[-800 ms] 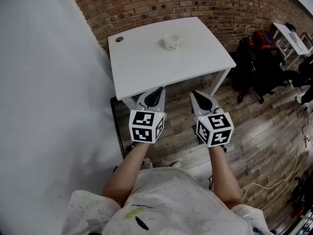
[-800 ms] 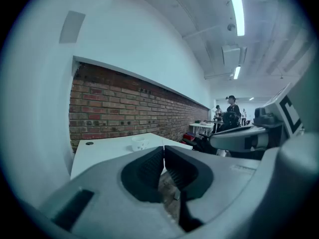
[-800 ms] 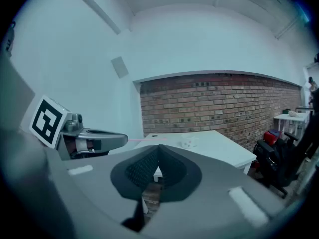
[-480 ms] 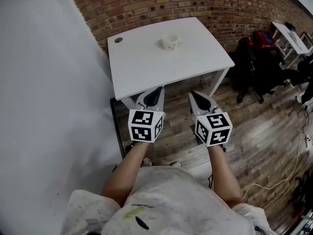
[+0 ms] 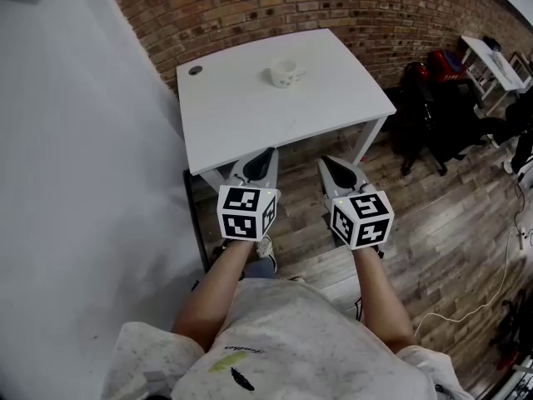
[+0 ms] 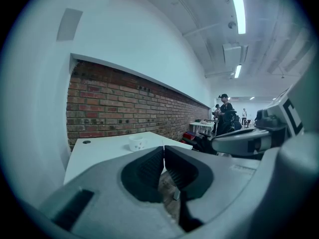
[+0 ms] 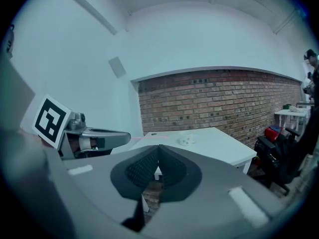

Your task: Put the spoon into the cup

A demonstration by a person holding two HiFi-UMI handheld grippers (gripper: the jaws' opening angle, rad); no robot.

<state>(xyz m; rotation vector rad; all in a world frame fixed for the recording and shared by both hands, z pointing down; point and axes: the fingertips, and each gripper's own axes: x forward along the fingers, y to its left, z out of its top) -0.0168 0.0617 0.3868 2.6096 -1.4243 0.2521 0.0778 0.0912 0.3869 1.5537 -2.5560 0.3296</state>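
The left gripper (image 5: 263, 162) and the right gripper (image 5: 335, 170) are held side by side, near each other but apart, in front of the near edge of a white table (image 5: 275, 119). Both are pointed toward the table, and their marker cubes are turned up to the head view. In the left gripper view the two ribbed pads (image 6: 152, 166) are seen pressed together at the tips, with nothing caught between them. The same is shown in the right gripper view: the jaws are brought together on nothing.

The cup (image 5: 283, 73) is set upright on the far part of the table, well apart from both grippers, and is seen beyond the closed tips in both gripper views (small and white, with faint dark marks on its side). A dark round cap (image 5: 195, 70) is set into the table's far left corner. A brick wall (image 5: 333, 7) is seen behind the table, and a wooden floor (image 5: 450, 223) below the grippers. A person (image 6: 225, 112) is seen standing far off in the left gripper view
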